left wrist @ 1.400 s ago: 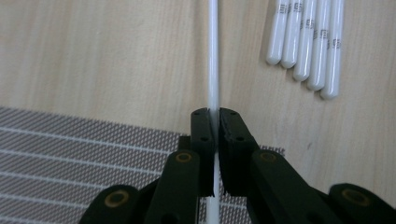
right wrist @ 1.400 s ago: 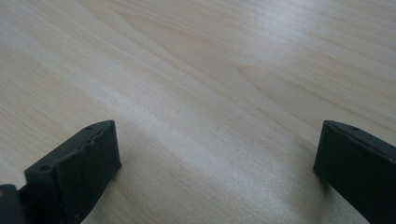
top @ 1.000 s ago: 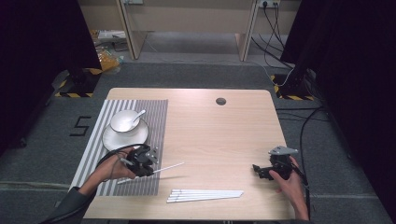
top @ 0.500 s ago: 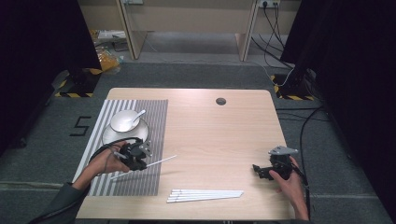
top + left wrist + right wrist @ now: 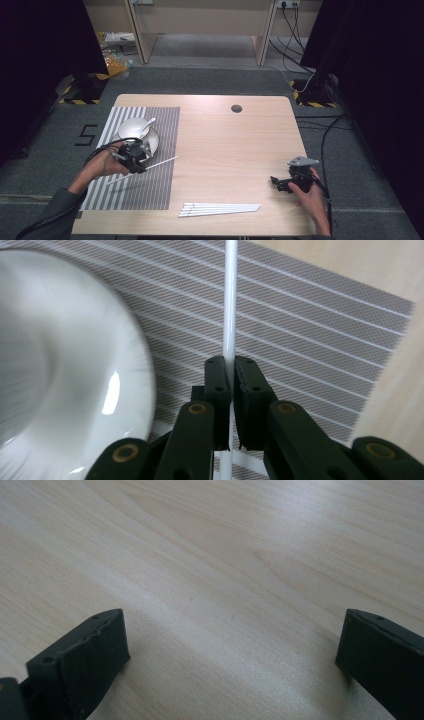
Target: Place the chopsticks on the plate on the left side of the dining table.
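Note:
My left gripper [image 5: 140,160] is shut on a thin white stick [image 5: 162,162], which it holds above the striped placemat [image 5: 150,192]. In the left gripper view the stick [image 5: 230,300] runs straight up between the closed jaws [image 5: 231,362]. A white plate [image 5: 60,365] lies just to the left of it. In the high view the plate [image 5: 153,144] carries a bowl [image 5: 131,128] with a spoon [image 5: 148,123]. My right gripper [image 5: 278,183] rests low at the table's right front. Its jaws [image 5: 232,640] stand open over bare wood.
Several white sticks [image 5: 220,209] lie side by side near the table's front edge. The wooden table [image 5: 230,145] has a round cable hole [image 5: 236,108] at the back. Dark curtains and cables flank the table on the floor.
My left gripper has carried the stick to the left and away from the front edge, closer to the plate, rising a little. The right gripper has stayed put.

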Tool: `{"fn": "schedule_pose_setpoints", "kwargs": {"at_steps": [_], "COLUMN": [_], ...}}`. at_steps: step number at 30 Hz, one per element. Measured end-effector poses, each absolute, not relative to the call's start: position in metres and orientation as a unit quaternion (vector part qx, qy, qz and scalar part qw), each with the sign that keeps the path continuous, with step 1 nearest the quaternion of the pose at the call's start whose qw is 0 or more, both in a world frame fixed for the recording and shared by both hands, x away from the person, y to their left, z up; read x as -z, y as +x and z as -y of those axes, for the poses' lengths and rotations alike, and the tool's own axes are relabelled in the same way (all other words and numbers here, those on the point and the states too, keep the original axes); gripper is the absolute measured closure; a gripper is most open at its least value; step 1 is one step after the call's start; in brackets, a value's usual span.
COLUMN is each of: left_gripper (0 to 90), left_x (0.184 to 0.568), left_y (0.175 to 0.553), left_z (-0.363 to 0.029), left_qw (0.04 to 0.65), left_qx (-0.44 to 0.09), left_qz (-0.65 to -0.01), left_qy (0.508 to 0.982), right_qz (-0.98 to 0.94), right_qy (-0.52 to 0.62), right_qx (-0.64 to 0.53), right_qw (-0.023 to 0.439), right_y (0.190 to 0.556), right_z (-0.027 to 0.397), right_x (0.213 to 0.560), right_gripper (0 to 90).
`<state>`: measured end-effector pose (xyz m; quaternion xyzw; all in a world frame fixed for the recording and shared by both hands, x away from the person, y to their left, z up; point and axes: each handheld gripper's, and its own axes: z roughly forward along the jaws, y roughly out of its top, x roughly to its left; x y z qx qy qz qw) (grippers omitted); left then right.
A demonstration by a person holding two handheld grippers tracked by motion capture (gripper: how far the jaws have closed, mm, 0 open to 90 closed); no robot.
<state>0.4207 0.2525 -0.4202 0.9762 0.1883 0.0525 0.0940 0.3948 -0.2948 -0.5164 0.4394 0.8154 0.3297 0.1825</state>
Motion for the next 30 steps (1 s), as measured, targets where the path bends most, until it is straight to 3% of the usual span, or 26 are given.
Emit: {"fn": "schedule_pose_setpoints", "kwargs": {"at_steps": [17,30], "left_gripper": [84.9,84.9], "left_x": [0.431,0.442], "left_y": [0.464,0.476], "left_z": [-0.280,-0.279], "left_qw": [0.056,0.045], "left_qx": [-0.065,-0.058], "left_qz": [-0.256,-0.264], "left_qy": [0.963,0.962], "right_qz": [-0.815,-0.815], "right_qy": [0.439,0.439], "right_qx": [-0.330,-0.330], "right_qw": [0.183,0.183], "right_y": [0.395,0.395], "right_z": [0.295,0.295], "right_x": [0.516,0.516], "right_gripper": [0.3,0.4]}}
